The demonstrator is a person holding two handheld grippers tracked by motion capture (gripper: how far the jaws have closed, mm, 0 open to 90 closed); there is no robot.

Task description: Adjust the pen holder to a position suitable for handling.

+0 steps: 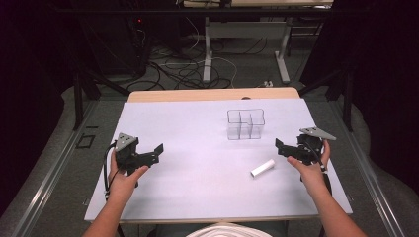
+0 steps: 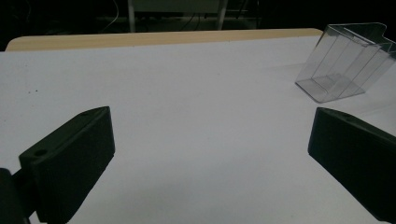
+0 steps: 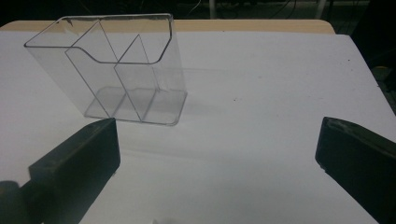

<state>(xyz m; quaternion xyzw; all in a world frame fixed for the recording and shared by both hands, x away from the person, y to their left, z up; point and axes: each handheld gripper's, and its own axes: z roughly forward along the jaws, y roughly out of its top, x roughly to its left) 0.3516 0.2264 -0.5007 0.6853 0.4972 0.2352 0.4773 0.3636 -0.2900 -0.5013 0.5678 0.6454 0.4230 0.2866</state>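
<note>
Two grippers in my hands, left gripper (image 1: 157,153) and right gripper (image 1: 279,147) both spread wide and empty, white tube (image 1: 262,168) near the right one, clear organizer (image 1: 245,124) upright on the tabletop (image 1: 197,138).

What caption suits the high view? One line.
Two open grippers, left and right, flank a clear organizer and white tube.

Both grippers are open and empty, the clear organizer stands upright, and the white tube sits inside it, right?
Not quite: the white tube lies on the table, apart from the organizer, near the right gripper, as the high view shows. The left gripper is open and empty too.
</note>
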